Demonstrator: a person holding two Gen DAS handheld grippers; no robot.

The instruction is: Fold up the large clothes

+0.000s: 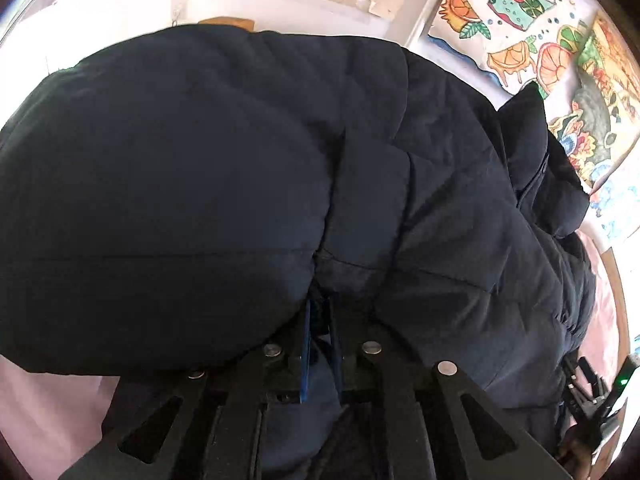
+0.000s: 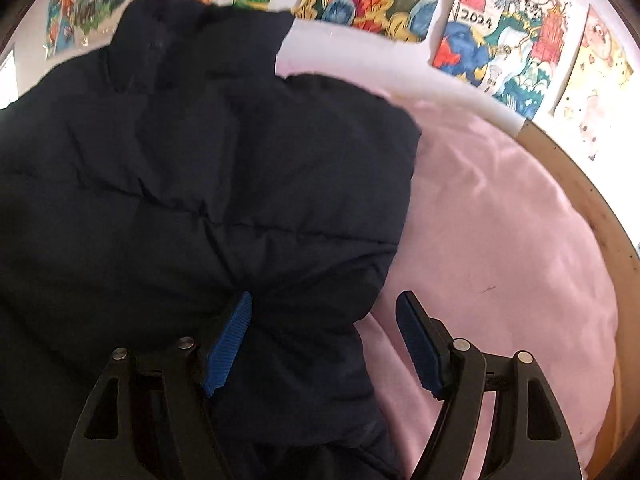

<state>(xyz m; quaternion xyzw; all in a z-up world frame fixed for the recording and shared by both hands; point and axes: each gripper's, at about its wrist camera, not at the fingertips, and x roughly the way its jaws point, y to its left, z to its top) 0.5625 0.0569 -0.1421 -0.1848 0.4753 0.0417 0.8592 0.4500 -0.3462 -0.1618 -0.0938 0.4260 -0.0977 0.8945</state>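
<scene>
A dark navy puffer jacket (image 1: 248, 168) lies bunched on a pink sheet and fills most of the left wrist view. My left gripper (image 1: 320, 320) is shut on a fold of the jacket; its blue pads stand close together with fabric pinched between them. In the right wrist view the jacket (image 2: 192, 184) covers the left half. My right gripper (image 2: 324, 320) is open; its left blue pad (image 2: 230, 340) presses against the jacket's edge and the right pad (image 2: 416, 344) hangs over the pink sheet, with a jacket corner between them.
The pink sheet (image 2: 500, 240) covers the bed to the right of the jacket. A brown wooden bed edge (image 2: 592, 200) curves along the right. Colourful drawings (image 2: 500, 40) hang on the white wall behind. The other gripper shows at the lower right in the left wrist view (image 1: 592, 400).
</scene>
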